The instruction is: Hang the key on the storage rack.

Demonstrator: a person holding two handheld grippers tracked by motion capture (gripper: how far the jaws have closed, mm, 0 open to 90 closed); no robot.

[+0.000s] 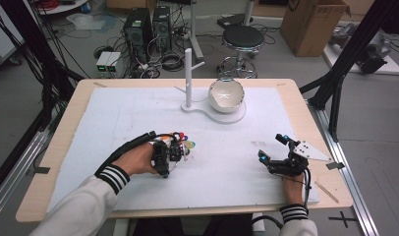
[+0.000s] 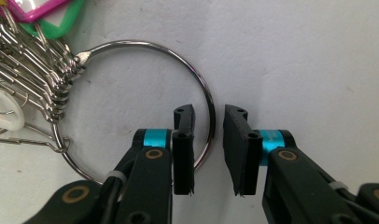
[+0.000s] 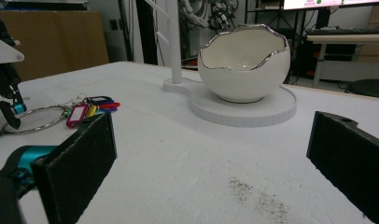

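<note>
Left gripper (image 2: 208, 149) jaws straddle the key ring (image 2: 197, 79), pads apart.

A lab: computer towers (image 1: 147, 27), tangled floor cables (image 1: 170, 61), a stool (image 1: 242, 39) and cardboard boxes (image 1: 313, 24).

You get even, bright overhead light; the white foam mat (image 1: 138, 113) shows soft shadows, and near jaws blur in the right gripper view.
</note>
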